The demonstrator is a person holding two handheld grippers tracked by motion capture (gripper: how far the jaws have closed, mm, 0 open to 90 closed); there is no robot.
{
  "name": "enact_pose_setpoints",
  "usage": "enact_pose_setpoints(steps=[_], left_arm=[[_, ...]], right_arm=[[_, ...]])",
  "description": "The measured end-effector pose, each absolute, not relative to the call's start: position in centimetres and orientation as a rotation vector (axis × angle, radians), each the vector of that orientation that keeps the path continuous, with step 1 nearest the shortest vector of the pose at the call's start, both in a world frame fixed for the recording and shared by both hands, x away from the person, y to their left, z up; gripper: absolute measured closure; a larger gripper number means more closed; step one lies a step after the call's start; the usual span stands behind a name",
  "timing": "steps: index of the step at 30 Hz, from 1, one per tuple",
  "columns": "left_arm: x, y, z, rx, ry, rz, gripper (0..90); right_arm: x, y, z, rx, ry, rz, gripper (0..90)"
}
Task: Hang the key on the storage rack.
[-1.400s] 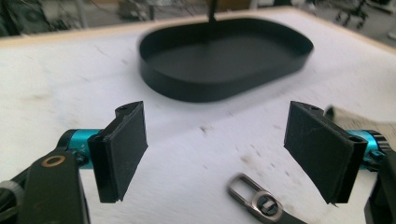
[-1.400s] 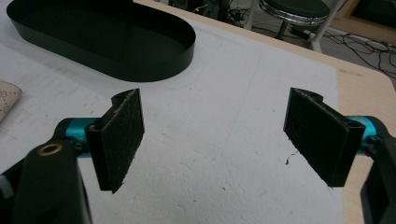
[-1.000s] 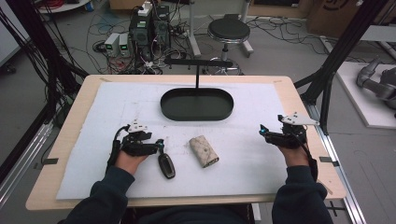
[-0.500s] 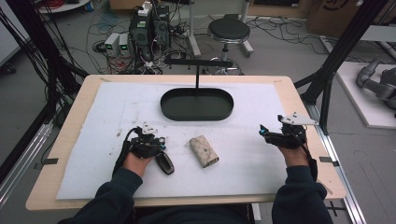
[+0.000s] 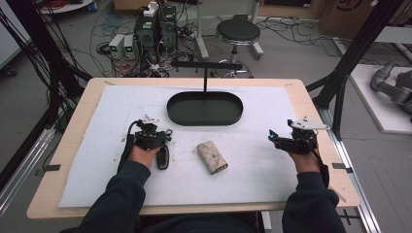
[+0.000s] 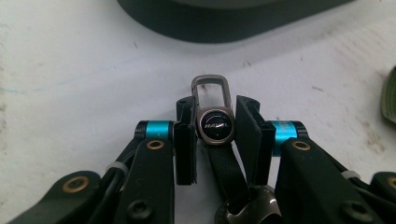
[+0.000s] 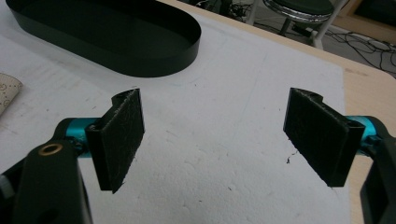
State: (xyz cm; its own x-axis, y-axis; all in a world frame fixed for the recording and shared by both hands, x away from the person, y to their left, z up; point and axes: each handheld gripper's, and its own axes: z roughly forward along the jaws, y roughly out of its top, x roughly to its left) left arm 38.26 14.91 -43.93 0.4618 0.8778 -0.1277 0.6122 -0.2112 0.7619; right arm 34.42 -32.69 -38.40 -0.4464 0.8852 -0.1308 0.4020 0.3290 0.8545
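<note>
Key fob: black, lies on the white mat toward the near left part of the surface, its long axis running from near edge to far edge; in the left gripper view its strap runs down between the jaws to a dark rounded body at the bottom edge.
Fob's metal end: a round badge with lettering and a silver clip loop above it, seen in the left gripper view.
Left gripper: held in the person's left hand over the far end of the key fob; its jaws stand close together on either side of the badge, one pad right against it and a thin gap showing at the other, so whether the grip is firm is not clear.
Right gripper: held in the person's right hand near the right edge of the surface, well apart from everything else; its jaws stand wide apart with bare mat between the pads.
Key pouch: beige, patterned, lies slanted on the mat near the middle of the surface, just right of the key fob and not touching it.
Tray: black, oval, shallow, sits on the mat toward the far edge of the surface, beyond both fob and pouch; a thin black post with a crossbar rises behind it.
</note>
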Motion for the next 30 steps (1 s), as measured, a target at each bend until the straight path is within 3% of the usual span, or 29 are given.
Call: enact_pose_setpoints(steps=[1,2,4,6,14,19,27,30], left_arm=[[38.1,14.9,-43.8,1.924,1.256,0.432,49.9],[37.8,14.8,-43.6,1.918,1.278,0.435,49.9],[36.9,14.8,-43.0,1.905,1.275,0.463,36.8],[35.8,14.8,-42.6,1.912,1.288,0.487,33.0],[33.1,14.3,-44.3,1.944,1.311,0.467,32.3],[33.2,15.1,-44.1,2.029,1.275,0.434,30.0],[33.2,17.6,-44.0,1.985,1.326,0.399,29.5],[33.3,16.8,-44.3,1.997,1.284,0.428,23.9]], right_arm=[[34.5,-32.7,-38.4,1.128,1.999,1.037,20.8],[34.5,-32.7,-38.4,1.128,1.999,1.037,20.8],[34.5,-32.8,-38.5,1.131,1.998,1.036,20.8],[34.5,-32.8,-38.5,1.131,1.999,1.036,20.8],[34.3,-32.6,-38.3,1.12,1.996,1.04,20.8],[34.4,-32.7,-38.3,1.118,1.999,1.042,20.8],[34.3,-33.0,-38.3,1.127,1.992,1.04,20.8],[34.3,-32.8,-38.3,1.121,1.995,1.036,20.8]])
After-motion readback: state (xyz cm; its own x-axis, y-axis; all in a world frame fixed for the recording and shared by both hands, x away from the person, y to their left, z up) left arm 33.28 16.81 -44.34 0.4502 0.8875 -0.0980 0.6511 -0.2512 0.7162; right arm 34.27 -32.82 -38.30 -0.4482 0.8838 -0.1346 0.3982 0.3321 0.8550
